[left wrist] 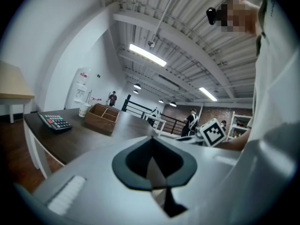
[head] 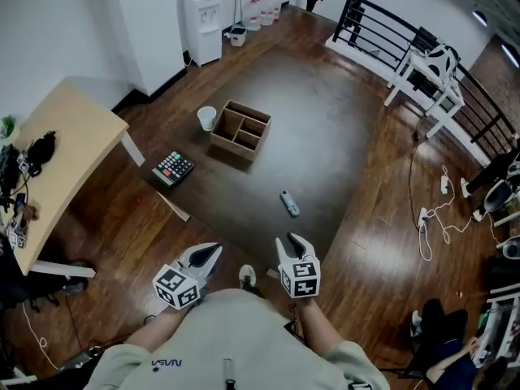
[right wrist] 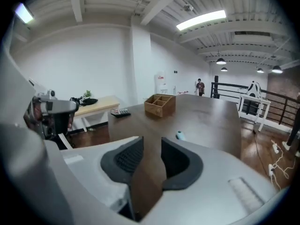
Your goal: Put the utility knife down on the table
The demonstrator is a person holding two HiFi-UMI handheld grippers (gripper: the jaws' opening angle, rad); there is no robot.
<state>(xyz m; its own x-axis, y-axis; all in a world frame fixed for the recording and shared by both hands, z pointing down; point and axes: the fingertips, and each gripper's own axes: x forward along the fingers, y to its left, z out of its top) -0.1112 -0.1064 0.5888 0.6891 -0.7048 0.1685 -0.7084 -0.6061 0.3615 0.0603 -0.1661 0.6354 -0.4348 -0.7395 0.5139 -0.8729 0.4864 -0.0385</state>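
Note:
The utility knife (head: 289, 203), small and pale blue-grey, lies flat on the dark brown table (head: 341, 136), a short way beyond my right gripper. In the right gripper view the knife (right wrist: 180, 135) shows just past the jaws, on the tabletop. My right gripper (head: 292, 240) hovers near my body, open, with nothing between its fingers (right wrist: 126, 156). My left gripper (head: 213, 251) is held beside it at the left, close to my chest, its tips together and holding nothing (left wrist: 152, 139). The marker cubes of both grippers face the head camera.
A wooden compartment box (head: 240, 129), a paper cup (head: 207, 118) and a calculator (head: 173, 168) stand on the far left part of the table. A light wooden desk (head: 57, 153) is at the left. A railing (head: 382, 23) and a white chair (head: 431, 71) stand beyond the table.

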